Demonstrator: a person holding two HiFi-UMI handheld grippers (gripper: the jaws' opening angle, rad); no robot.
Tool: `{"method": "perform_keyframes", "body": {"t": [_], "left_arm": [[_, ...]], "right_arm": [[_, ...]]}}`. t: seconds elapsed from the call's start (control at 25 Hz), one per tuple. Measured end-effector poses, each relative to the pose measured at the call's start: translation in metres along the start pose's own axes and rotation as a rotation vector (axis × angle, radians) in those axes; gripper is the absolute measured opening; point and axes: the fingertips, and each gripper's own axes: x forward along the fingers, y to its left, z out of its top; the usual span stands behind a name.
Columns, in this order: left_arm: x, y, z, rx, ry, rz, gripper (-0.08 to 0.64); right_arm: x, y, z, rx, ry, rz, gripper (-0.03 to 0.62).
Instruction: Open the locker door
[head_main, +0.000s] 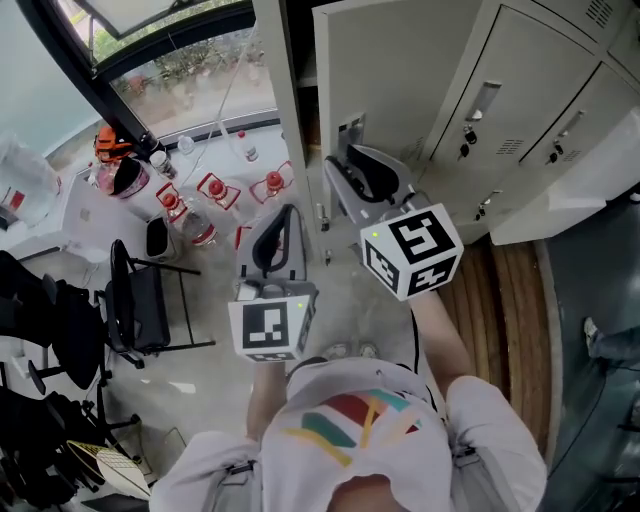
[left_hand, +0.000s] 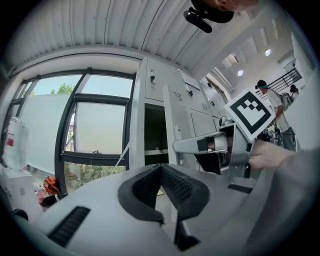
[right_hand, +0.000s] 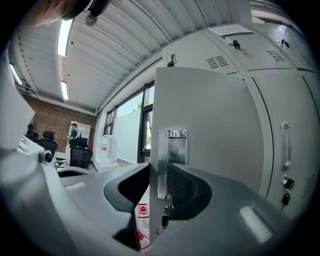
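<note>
The locker door (right_hand: 215, 130) hangs swung open. The right tongs (right_hand: 159, 172) straddle its free edge at the metal handle plate (right_hand: 175, 150), narrowly parted. The left tongs (left_hand: 161, 167), pressed together and empty, hover left of the door.

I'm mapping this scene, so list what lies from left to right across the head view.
Chair → left gripper → right gripper → closed lockers
</note>
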Motion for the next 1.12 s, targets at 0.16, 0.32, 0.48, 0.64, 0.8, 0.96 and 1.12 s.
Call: {"method": "perform_keyframes", "body": {"t": [0.16,0.32,0.48,0.64,0.8,0.96,1.12], "left_arm": [[0.008,-0.014,0.003,0.007,-0.021,-0.054,0.015],[0.017,-0.029,0.003,0.006,-0.006,-0.093,0.015],[0.023,-0.043,0.005,-0.007,-0.009,-0.128,0.015],[0.029,-0.057,0.007,-0.013,-0.013,-0.172,0.015],[0.035,-0.075,0.005,-0.017,-0.019,-0.225,0.015],[0.037,-0.093,0.002,-0.021,-0.013,-0.274,0.015],[0.039,-0.109,0.002,-0.025,-0.013,-0.317,0.015]], "right_arm": [[-0.018,0.002,0.000,0.013,-0.005,-0.012,0.103],[-0.036,-0.001,-0.001,0.018,-0.012,-0.038,0.106],[-0.052,-0.003,-0.001,0.023,-0.014,-0.061,0.110],[-0.069,-0.006,-0.001,0.024,-0.011,-0.084,0.117],[-0.086,-0.011,-0.001,0.030,-0.016,-0.119,0.126],[-0.100,-0.018,-0.001,0.023,-0.031,-0.158,0.132],[-0.116,-0.027,-0.003,0.015,-0.034,-0.226,0.135]]}}
